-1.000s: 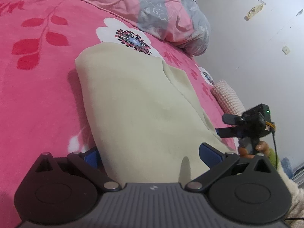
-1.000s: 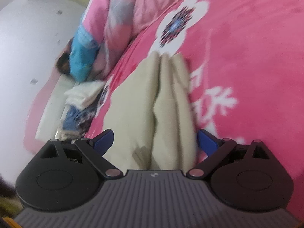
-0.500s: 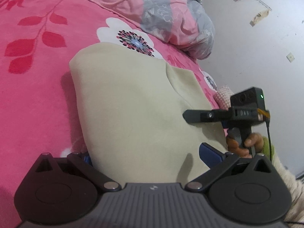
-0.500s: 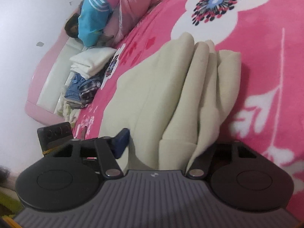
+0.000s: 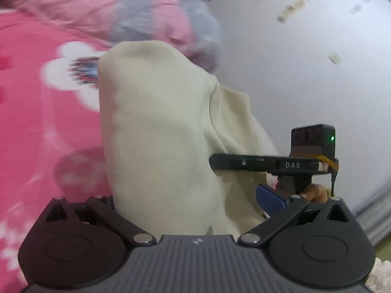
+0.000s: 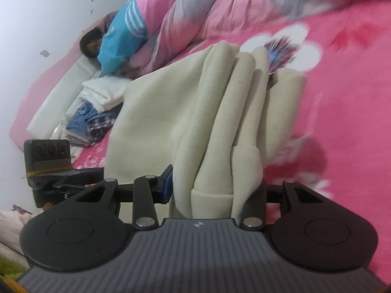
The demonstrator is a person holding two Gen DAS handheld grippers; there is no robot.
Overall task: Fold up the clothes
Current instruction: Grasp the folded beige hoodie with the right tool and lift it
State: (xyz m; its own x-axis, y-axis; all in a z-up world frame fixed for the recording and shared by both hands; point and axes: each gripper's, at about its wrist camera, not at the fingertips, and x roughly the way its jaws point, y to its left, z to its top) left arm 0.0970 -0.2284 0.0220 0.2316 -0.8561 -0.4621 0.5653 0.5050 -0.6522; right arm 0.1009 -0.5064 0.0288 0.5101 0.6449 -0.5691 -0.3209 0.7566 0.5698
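Roughly mid-fold: cream garment hangs bunched above the pink bed, near edge between both jaw sets — right gripper jaws closing onto its gathered folds, left gripper grip unclear — still unflattened, folded pile waiting beyond.
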